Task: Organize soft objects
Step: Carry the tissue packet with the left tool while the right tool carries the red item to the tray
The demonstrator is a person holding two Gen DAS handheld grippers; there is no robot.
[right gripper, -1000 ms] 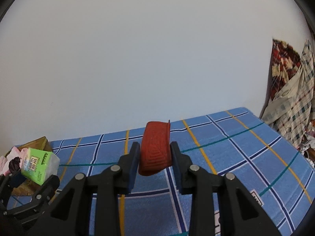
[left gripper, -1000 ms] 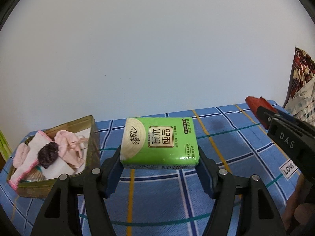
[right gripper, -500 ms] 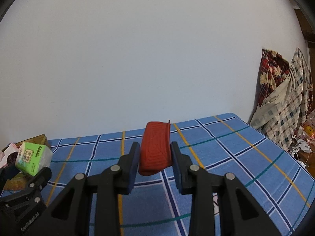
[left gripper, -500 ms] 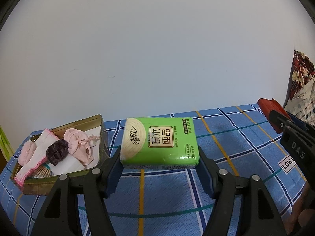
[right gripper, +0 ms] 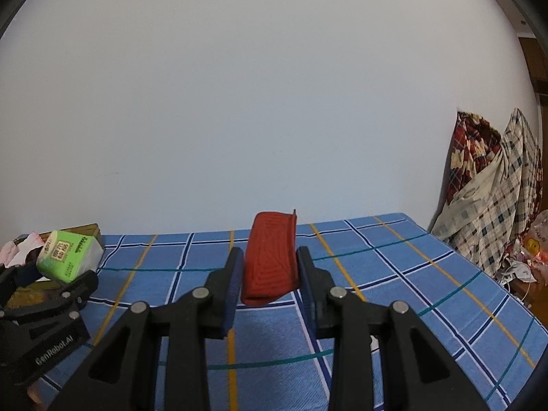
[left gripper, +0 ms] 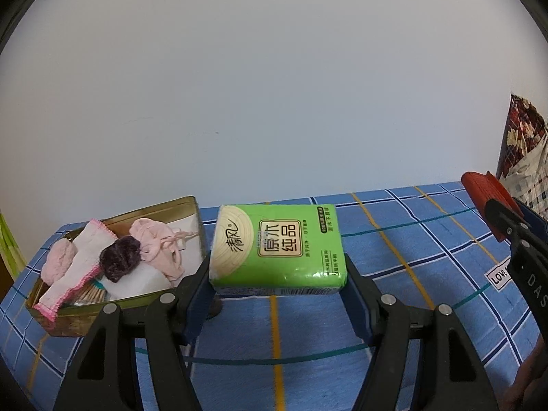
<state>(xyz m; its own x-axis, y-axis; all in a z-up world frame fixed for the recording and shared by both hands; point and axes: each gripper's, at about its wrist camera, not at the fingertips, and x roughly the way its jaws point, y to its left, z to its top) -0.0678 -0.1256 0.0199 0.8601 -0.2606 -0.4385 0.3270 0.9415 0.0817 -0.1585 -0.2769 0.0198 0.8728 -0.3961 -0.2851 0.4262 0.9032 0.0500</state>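
Left wrist view shows my left gripper [left gripper: 278, 275] clamped on the short ends of a green tissue pack [left gripper: 277, 245], which sits mid-frame, lifted clear of the blue checked cloth [left gripper: 394, 257]. I judge the pack light and squashy, with a slick plastic wrap; the pads dent its ends a little, so it could slide if I tilt it. Holding it across the ends, low on the body, seems right to me.

At lower left of that frame stands the gold tin [left gripper: 144, 299], just beside the pack's left end. It already holds a white pink-edged cloth [left gripper: 77, 269], a dark purple bundle [left gripper: 120, 257] and pale pink pieces [left gripper: 156, 246], so free room inside looks scant, mostly toward its right corner. Its thin metal rim is the edge I would mind.

Right wrist view has my right gripper [right gripper: 269, 272] pinched narrow on a folded red cloth [right gripper: 270, 257] at frame centre, standing on edge between the pads and off the table. It looks limp and light, ribbed enough to grip well, and its loose lower fold may sag or catch.

Open cloth spreads across the middle and right of both frames. Patterned fabrics [right gripper: 493, 185] hang at far right, well apart. My two grippers are near each other, so I would watch that gap.
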